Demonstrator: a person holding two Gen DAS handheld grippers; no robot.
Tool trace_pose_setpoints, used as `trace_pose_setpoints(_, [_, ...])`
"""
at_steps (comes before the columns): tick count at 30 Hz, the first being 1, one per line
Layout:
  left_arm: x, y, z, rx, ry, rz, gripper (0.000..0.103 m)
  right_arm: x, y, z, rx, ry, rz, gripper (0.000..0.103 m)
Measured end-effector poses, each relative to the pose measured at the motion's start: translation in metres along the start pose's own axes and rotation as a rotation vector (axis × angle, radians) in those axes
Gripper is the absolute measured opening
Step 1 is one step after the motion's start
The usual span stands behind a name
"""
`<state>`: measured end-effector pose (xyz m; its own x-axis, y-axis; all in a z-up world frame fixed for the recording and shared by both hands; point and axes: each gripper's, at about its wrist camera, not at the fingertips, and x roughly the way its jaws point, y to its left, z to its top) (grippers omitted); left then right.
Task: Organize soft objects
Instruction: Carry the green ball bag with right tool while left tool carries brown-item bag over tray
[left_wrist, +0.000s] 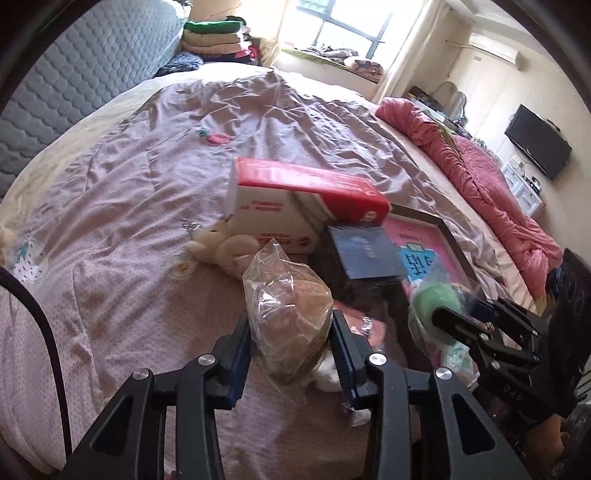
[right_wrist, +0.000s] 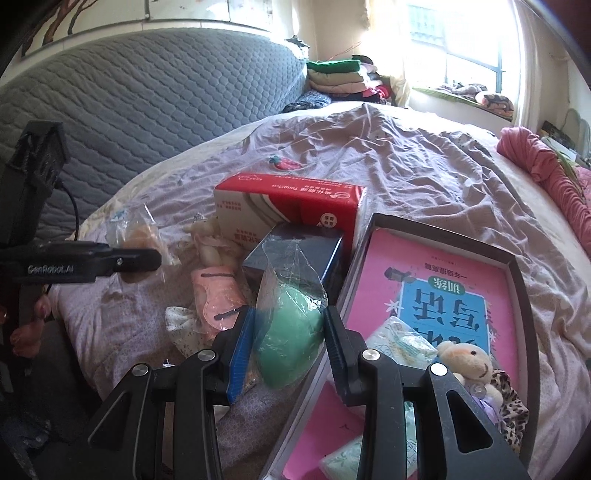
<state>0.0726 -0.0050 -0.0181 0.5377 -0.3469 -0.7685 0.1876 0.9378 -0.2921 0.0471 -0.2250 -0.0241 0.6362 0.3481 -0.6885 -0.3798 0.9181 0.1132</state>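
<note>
Left gripper (left_wrist: 291, 339) is sitting low centre in the left wrist view, its blue-padded fingers (left_wrist: 240, 354) pressing in from both sides on a bagged brown soft item (left_wrist: 288, 314), jaws partly closed around it. Right gripper (right_wrist: 288, 332) is sitting bottom centre in the right wrist view, pads (right_wrist: 242, 347) clamping a bagged green soft item (right_wrist: 291, 332) the same way. Each gripper is also showing in the other's view: the right one at the right edge of the left wrist frame, the left one at the left edge of the right wrist frame, with pink-nailed fingertips (right_wrist: 40, 306) wrapping its handle at lower left.
</note>
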Motion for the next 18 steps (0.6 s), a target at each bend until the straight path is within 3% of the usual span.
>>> trace_pose_setpoints(18, [-0.016, -0.079, -0.004, 0.099, -0.003, -0.05, 0.04, -0.055, -0.036, -0.001, 0.133, -0.127, -0.032, 0.039])
